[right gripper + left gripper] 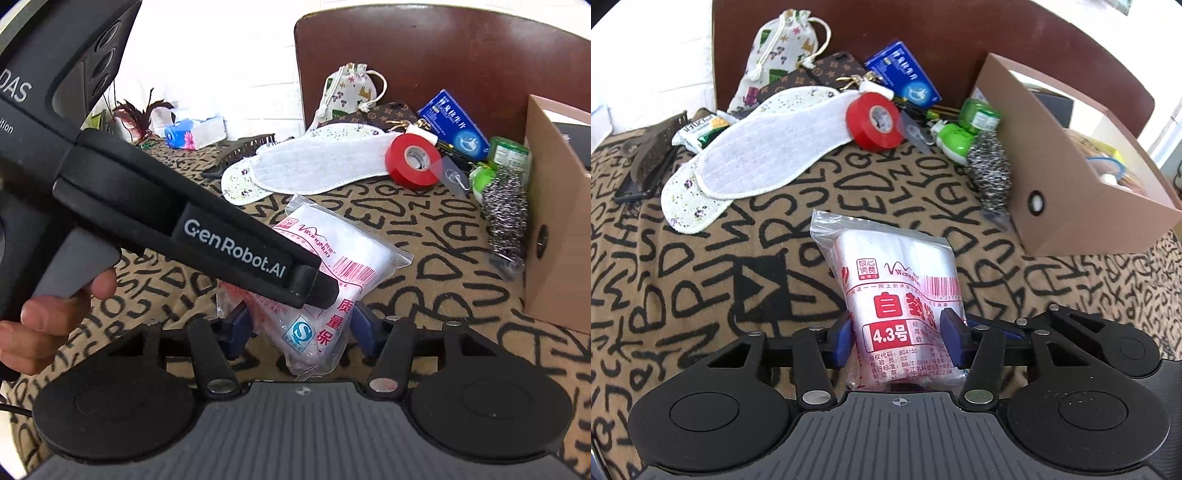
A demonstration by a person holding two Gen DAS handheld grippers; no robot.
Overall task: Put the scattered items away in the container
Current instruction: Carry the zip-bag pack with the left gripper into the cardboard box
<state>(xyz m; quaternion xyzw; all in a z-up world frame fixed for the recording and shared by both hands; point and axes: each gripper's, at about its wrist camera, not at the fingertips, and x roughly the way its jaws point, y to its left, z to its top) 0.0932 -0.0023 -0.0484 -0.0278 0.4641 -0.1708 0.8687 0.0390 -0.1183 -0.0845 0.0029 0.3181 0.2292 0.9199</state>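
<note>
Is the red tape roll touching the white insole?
Touching. In the left wrist view the red tape roll overlaps and rests against the end of the white insole, no gap between them.

I read the packet of zip bags (897, 295) between my left pads as glossy crinkled clear plastic, ahead of it woven matt cloth (701, 258), quilted fabric insoles (768, 147), shiny red tape (875, 122), wiry metal scourer (990, 173), and right a matt cardboard box (1052, 177).
</note>
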